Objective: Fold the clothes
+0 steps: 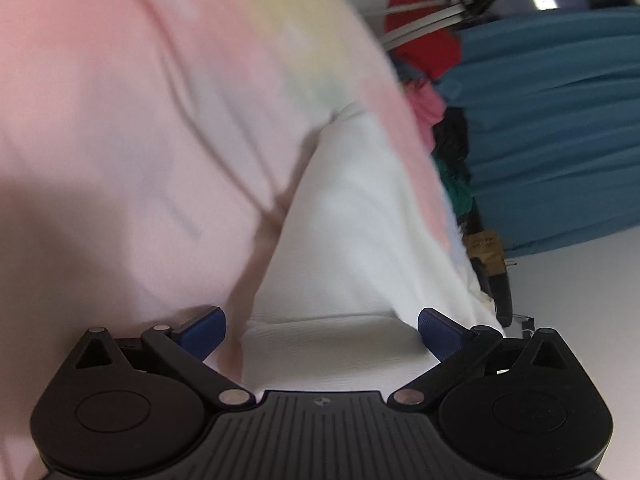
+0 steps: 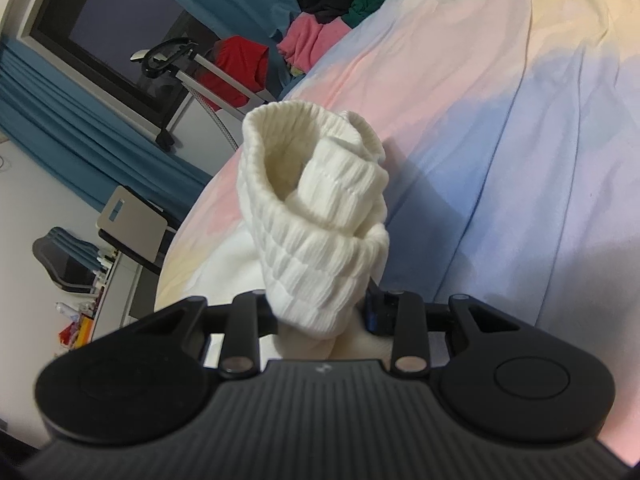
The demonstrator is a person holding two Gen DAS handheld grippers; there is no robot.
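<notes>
Pastel bedding [image 2: 500,140] fills most of both views, with a heap of unsorted clothes [image 2: 340,4] at the top of the right wrist frame against a teal curtain [image 2: 80,136]. At lower centre there, a white ribbed sock [image 2: 320,216] is pinched by the right gripper [image 2: 320,312], its cuff standing open with a rolled part tucked inside. White fabric [image 1: 340,220] is seen lying between the spread jaws of the left gripper [image 1: 322,332], ungripped. A tidy bundle is best kept by a firm pinch and an unstretched cuff.
</notes>
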